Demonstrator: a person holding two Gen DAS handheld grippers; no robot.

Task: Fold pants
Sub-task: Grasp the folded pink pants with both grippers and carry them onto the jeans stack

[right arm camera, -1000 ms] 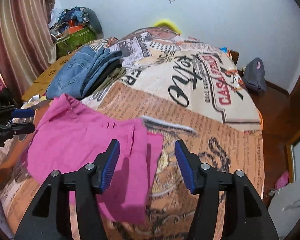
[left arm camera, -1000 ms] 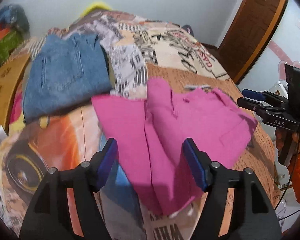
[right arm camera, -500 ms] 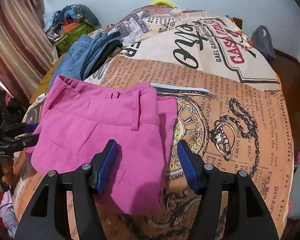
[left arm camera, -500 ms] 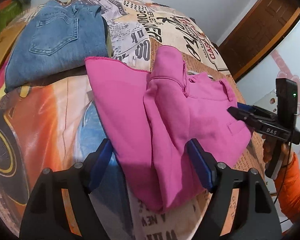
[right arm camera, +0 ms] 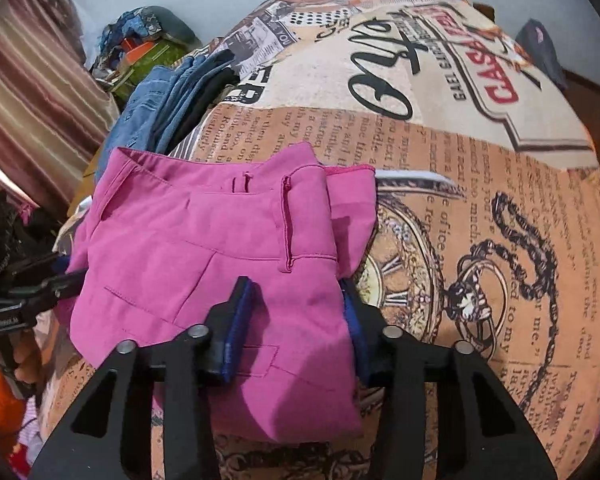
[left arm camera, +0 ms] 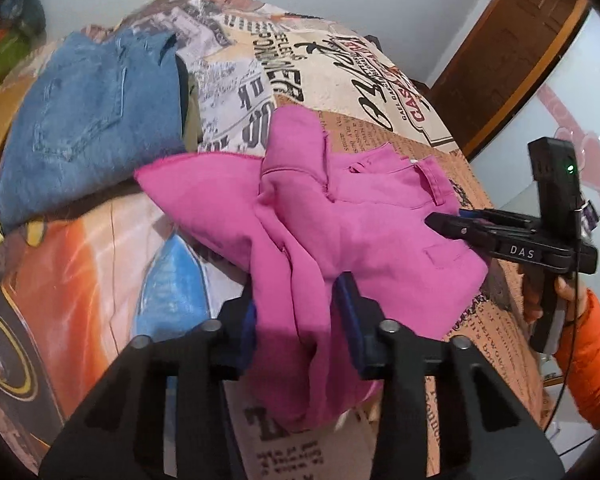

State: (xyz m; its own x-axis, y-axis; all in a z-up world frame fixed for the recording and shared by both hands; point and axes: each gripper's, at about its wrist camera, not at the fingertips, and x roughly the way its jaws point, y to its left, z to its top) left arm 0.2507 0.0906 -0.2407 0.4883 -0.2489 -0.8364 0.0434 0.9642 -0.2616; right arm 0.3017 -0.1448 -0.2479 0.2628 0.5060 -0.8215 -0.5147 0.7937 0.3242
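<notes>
The pink pants (left arm camera: 340,216) lie partly folded on the printed bedspread (left arm camera: 100,264), waistband up in the right wrist view (right arm camera: 204,240). My left gripper (left arm camera: 296,312) has closed on a bunched fold of the pink cloth at the near edge. My right gripper (right arm camera: 296,320) has its blue pads around the near right part of the pants, with the cloth between the pads. The right gripper also shows in the left wrist view (left arm camera: 444,222), over the far edge of the pants.
A stack of folded blue jeans (left arm camera: 88,120) lies at the back left of the bed, also seen in the right wrist view (right arm camera: 168,108). A pile of clutter (right arm camera: 140,48) and a striped curtain (right arm camera: 32,92) stand beyond. A wooden door (left arm camera: 516,40) is at the right.
Both grippers moved forward and down onto the pants and closed from wide open. Pink cloth now sits between each pair of pads.
</notes>
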